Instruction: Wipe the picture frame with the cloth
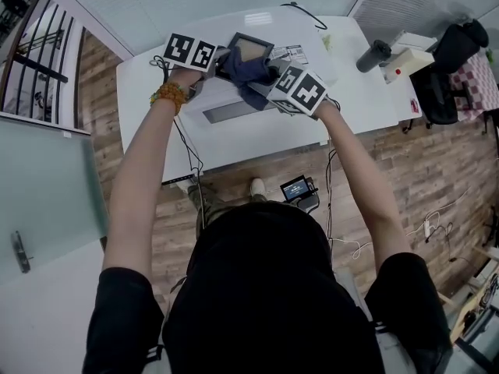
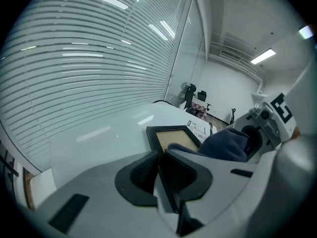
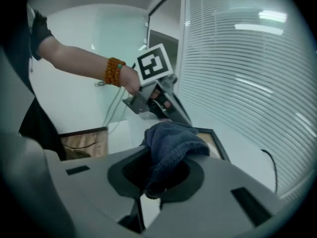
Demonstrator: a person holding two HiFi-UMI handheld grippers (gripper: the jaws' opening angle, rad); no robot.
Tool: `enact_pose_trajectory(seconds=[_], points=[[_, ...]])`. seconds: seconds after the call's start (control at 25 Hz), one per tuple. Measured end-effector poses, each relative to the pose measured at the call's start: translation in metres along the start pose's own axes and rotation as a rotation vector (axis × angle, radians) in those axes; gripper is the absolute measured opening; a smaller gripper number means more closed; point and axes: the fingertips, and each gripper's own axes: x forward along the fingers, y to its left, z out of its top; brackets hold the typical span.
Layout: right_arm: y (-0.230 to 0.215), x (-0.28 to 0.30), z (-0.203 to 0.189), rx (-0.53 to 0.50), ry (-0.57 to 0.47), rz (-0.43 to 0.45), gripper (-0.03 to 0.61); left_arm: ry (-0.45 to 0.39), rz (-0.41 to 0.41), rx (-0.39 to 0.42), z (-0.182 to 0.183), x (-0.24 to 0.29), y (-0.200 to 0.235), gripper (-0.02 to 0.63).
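The left gripper (image 2: 161,175) clamps its fingers on the frame (image 2: 174,138) at the table (image 1: 351,84); the right gripper (image 3: 153,175) pinches the cloth (image 3: 171,140), draped over it.

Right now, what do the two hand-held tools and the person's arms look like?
Both the left gripper and right gripper have pale grey bodies, dark ribbed pads inside the jaws, and a white cube printed with black square markers. The person wears black short sleeves and an orange bead bracelet on the left wrist.

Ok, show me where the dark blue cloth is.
Head view, top centre: the dark blue cloth, gripped by the right gripper, lies on the black picture frame that the left gripper holds.
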Motion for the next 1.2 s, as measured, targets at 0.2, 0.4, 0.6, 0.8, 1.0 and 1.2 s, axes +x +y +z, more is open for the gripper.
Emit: enact_pose_trajectory(seconds=[0.2, 0.4, 0.6, 0.8, 1.0, 1.2], points=[[-0.058, -0.014, 0.038, 0.025, -0.065, -0.093, 0.031, 0.000, -0.007, -0.004, 0.000, 0.003, -0.004, 0.047], [-0.129, 0.009, 0.025, -0.090, 0.066, -0.371, 0.031, 0.003, -0.010, -0.008, -0.003, 0.005, -0.006, 0.046], [-0.108, 0.042, 0.000, -0.301, 0.198, -0.400, 0.031, -0.002, 0.002, 0.007, -0.003, 0.006, -0.007, 0.046], [-0.093, 0.043, 0.001, -0.261, 0.244, -0.325, 0.026, 0.001, 0.003, 0.001, -0.001, 0.005, -0.004, 0.046], [-0.070, 0.040, 0.004, -0.241, 0.266, -0.222, 0.026, 0.004, 0.001, -0.005, -0.002, 0.003, -0.004, 0.046], [-0.043, 0.037, 0.011, -0.217, 0.257, -0.125, 0.026, 0.002, 0.009, -0.002, -0.002, 0.000, -0.005, 0.046]])
